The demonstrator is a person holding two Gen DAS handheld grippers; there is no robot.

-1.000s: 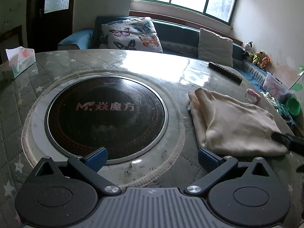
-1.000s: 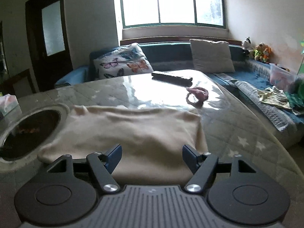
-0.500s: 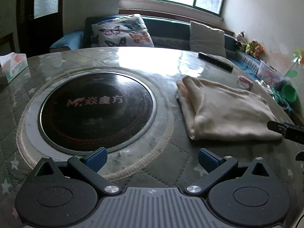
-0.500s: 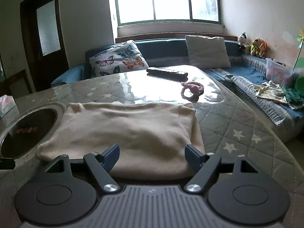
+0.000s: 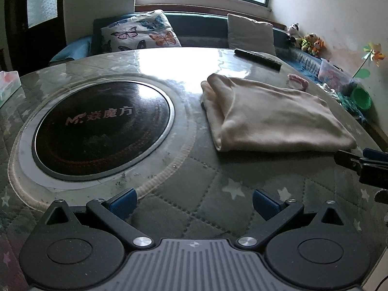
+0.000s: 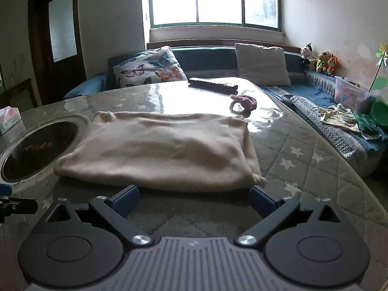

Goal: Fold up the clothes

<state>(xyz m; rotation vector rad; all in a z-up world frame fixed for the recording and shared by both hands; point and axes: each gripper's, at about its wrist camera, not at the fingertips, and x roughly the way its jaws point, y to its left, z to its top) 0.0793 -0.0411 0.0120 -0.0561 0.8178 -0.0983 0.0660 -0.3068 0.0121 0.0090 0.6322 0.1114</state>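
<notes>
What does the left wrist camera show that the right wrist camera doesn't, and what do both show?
Only the left wrist view shows the whole round cooktop with its printed lettering. Only the right wrist view shows the loose clothes lying on the sofa. Both show the folded cream garment, the remote control, the pink hair tie, the butterfly pillow and the tissue box.

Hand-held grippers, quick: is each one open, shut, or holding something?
Left hand-held gripper: open, holding nothing.
Right hand-held gripper: jaws opening, nothing between them; the folded cloth lies just ahead.
</notes>
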